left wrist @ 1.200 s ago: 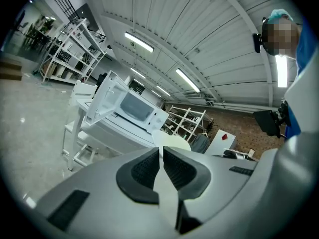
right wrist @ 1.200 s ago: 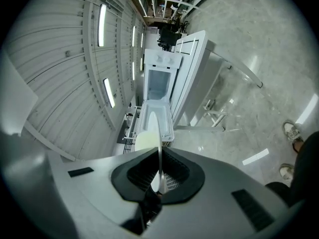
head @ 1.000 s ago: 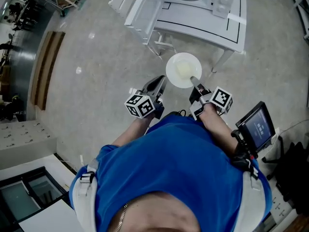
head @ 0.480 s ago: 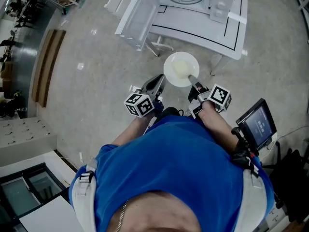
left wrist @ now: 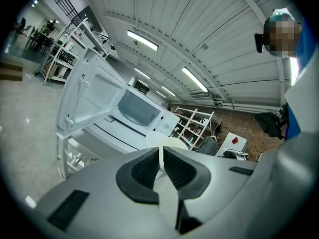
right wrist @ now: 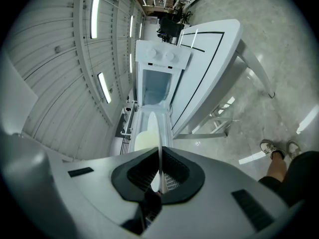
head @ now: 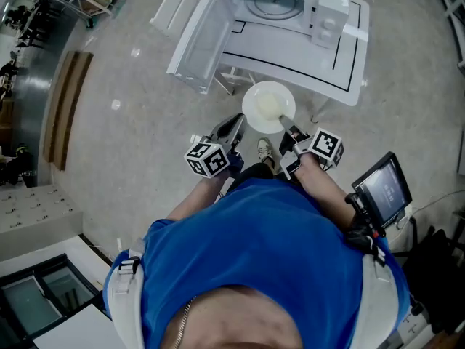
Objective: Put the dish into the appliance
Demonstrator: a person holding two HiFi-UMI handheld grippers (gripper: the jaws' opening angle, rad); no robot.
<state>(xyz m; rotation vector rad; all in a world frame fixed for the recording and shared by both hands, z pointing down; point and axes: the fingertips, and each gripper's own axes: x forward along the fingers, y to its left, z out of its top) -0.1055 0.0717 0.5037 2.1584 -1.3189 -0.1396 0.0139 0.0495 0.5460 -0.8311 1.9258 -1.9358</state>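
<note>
Right gripper: jaws clamped on rim of round white plate.
Left gripper: jaws together, empty, just beside plate.
White microwave: door open, on white surface.

Head view: microwave rear cut off by top edge; its open door hides table's left end. Torso hides legs, bar one shoe. Print on screen too small to read. Near rim of dish buried btwn right gripper pads. Pale patch in dish: can't tell what.
</note>
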